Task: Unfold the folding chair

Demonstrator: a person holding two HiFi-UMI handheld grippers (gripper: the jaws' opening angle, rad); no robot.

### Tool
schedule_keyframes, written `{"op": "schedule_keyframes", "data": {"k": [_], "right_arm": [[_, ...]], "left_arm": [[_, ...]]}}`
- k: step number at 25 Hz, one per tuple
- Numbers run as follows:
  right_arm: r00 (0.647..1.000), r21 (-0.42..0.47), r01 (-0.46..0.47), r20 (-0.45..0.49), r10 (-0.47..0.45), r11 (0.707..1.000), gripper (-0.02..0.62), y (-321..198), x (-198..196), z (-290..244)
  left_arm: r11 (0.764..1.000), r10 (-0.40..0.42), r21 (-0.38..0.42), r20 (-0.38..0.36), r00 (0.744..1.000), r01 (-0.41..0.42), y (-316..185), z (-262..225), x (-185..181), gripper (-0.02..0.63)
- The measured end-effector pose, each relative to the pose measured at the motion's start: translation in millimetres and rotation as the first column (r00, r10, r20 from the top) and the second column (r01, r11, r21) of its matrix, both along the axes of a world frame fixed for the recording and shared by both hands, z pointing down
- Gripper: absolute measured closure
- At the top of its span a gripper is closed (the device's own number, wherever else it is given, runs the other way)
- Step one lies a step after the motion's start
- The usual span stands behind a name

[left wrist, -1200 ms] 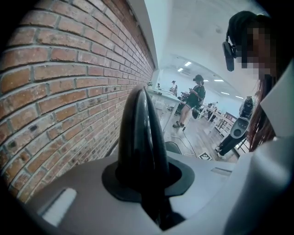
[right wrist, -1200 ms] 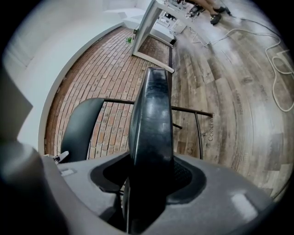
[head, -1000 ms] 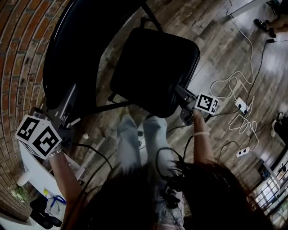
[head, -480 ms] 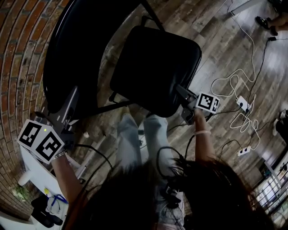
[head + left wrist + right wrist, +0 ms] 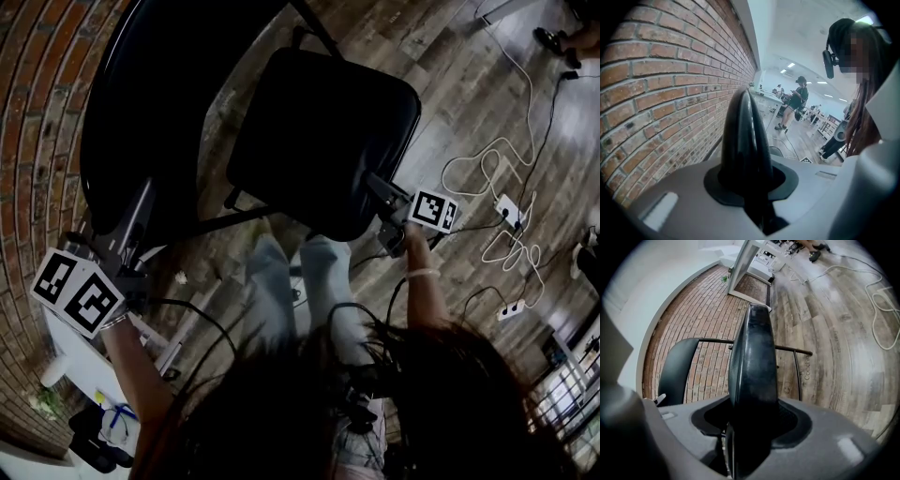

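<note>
A black folding chair stands on the wood floor, its backrest (image 5: 141, 112) near the brick wall and its padded seat (image 5: 319, 131) swung out level. My left gripper (image 5: 131, 230) is shut on the backrest's lower edge; that dark edge (image 5: 745, 140) runs up between the jaws in the left gripper view. At the seat's near corner my right gripper (image 5: 375, 192) is shut on the seat, whose rim (image 5: 752, 371) fills the gap between the jaws. Past it the right gripper view shows the backrest (image 5: 677, 371) and a thin frame tube (image 5: 787, 349).
A brick wall (image 5: 37, 112) runs along the left. White cables and power strips (image 5: 506, 211) lie on the floor to the right. A white stand (image 5: 70, 361) sits at lower left. My legs (image 5: 272, 291) are under the seat. A person (image 5: 797, 101) stands far off.
Both grippers keep their holds. The chair and grippers sit slightly higher in the head view; nothing else has visibly changed.
</note>
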State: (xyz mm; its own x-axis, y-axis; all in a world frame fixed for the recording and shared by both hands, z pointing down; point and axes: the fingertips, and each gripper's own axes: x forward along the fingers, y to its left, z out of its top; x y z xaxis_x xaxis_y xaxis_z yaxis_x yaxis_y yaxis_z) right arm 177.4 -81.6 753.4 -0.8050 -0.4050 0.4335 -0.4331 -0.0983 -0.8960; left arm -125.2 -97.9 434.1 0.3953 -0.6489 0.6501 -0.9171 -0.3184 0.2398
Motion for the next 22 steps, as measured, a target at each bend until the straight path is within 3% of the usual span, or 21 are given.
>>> {"op": "schedule_keyframes", "data": {"k": [22], "right_arm": [[1.0,-0.035,0.021,-0.008,-0.021,0.999,0.342,7.1,-1.1,13.1]], "left_arm": [[1.0,0.005,-0.025,-0.027,1.0,-0.006,-3.0,7.7,-12.3,0.535]]}}
